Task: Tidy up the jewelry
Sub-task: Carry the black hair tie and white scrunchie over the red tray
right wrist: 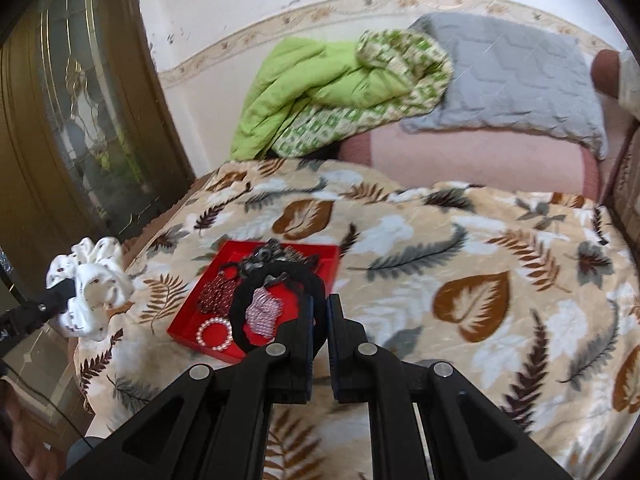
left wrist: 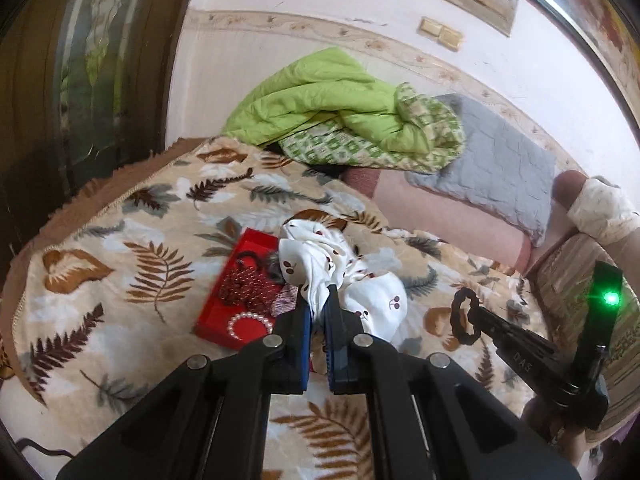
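Note:
A red tray (left wrist: 214, 316) (right wrist: 188, 318) lies on the leaf-print blanket with a dark red bead piece (left wrist: 244, 286) (right wrist: 216, 292), a pearl bracelet (left wrist: 250, 322) (right wrist: 214, 332) and a pink beaded piece (right wrist: 264, 312) in it. My left gripper (left wrist: 319, 300) (right wrist: 60, 296) is shut on a white cherry-print scrunchie (left wrist: 320, 260) (right wrist: 92, 280), held above the tray's right side. My right gripper (right wrist: 319, 304) (left wrist: 478, 316) is shut on a black scrunchie (right wrist: 280, 276) (left wrist: 464, 316), held over the tray.
The leaf-print blanket (left wrist: 120, 248) (right wrist: 460, 260) covers the bed. A green quilt (left wrist: 328, 108) (right wrist: 320, 84) and a grey pillow (left wrist: 500, 168) (right wrist: 516, 76) lie at the back by the wall. A dark wooden door (left wrist: 60, 80) (right wrist: 68, 120) stands at the left.

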### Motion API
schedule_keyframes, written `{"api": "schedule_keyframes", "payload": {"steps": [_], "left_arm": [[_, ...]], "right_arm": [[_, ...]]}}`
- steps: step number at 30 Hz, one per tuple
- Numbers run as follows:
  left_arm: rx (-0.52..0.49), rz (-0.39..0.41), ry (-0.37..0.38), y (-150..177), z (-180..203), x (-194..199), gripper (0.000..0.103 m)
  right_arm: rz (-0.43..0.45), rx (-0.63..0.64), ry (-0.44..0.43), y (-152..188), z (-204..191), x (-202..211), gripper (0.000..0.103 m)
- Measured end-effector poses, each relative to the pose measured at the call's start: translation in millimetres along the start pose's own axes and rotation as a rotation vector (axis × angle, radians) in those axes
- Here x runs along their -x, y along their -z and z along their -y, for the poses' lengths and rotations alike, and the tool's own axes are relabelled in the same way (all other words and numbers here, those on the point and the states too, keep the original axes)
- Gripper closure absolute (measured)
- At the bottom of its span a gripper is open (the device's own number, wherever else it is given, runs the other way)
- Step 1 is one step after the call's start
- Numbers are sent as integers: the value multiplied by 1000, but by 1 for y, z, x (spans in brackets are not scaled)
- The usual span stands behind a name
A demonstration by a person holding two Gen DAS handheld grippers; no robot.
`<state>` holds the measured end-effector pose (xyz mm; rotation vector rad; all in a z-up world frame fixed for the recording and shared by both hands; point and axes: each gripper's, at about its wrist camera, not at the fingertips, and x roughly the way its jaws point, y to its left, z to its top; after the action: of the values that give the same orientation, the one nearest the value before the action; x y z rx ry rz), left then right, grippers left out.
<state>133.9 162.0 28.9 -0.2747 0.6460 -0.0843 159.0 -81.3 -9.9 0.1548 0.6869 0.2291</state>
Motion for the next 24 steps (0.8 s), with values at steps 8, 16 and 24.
{"api": "schedule_keyframes", "payload": {"steps": [8,16,24], "left_arm": [[17,-87,-24,3,-44,-84,98],[-9,-166,-62,19,-52,-126,98],[-20,-207,-109,27,-52,-145,97]], "right_arm": [[-99,21,-19,21,-18,-76,96],[-142,51,0,26,-22,-124,96],[-188,48,-6,37,-23,-153,96]]}}
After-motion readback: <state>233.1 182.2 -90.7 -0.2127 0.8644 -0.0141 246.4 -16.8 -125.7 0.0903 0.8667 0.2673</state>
